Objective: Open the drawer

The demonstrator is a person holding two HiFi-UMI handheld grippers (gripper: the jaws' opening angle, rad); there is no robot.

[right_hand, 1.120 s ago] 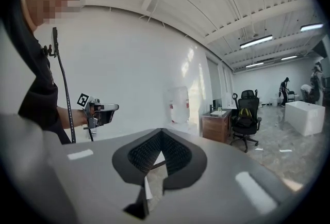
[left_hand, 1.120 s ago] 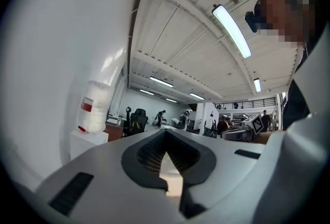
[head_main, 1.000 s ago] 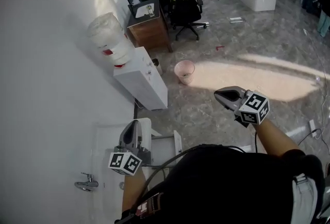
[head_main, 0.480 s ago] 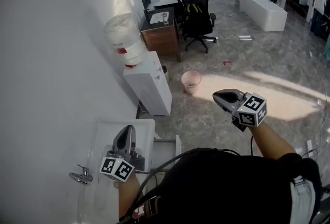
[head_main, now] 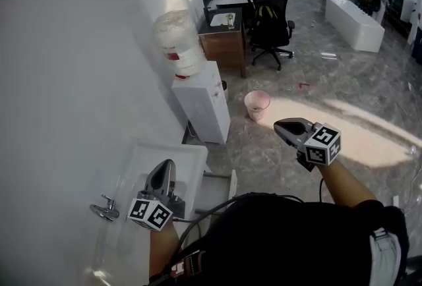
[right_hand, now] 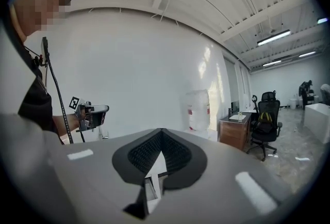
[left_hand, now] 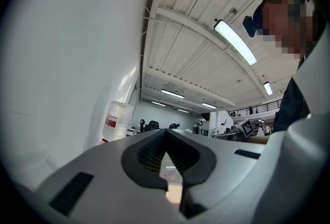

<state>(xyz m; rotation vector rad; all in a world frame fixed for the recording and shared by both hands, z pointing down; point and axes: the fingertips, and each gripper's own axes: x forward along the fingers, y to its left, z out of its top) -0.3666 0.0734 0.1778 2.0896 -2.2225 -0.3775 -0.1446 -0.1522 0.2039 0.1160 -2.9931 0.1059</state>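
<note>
White wall fills the left side of the head view, and hard against it sits a white sink (head_main: 191,153) with a chrome tap (head_main: 105,210) at its near left corner. The left gripper (head_main: 165,167) hovers over the basin and points away from the person, its marker cube nearest us. Its own view shows the two dark pads meeting at the tips with nothing between them, so it is closed and empty. The right gripper (head_main: 282,125) hangs well out over the marble floor (head_main: 356,80), apart from everything, aiming up and left in the picture. In its view the tips meet too: closed, carrying nothing. Now the drawer (head_main: 231,182): a white front panel pokes out from under the sink's right edge, just right of the left gripper and just above the person's dark top. Neither gripper is touching it. How far it stands out I cannot tell from this angle. Further along the wall stands a white water dispenser (head_main: 206,107) with a bottle (head_main: 178,41) on top. A pink bucket (head_main: 256,104) sits on the floor just beside it in a patch of sunlight. Beyond that is a wooden desk (head_main: 224,44), then a black office chair (head_main: 271,18), and a long white tub (head_main: 356,22) at the far right.
</note>
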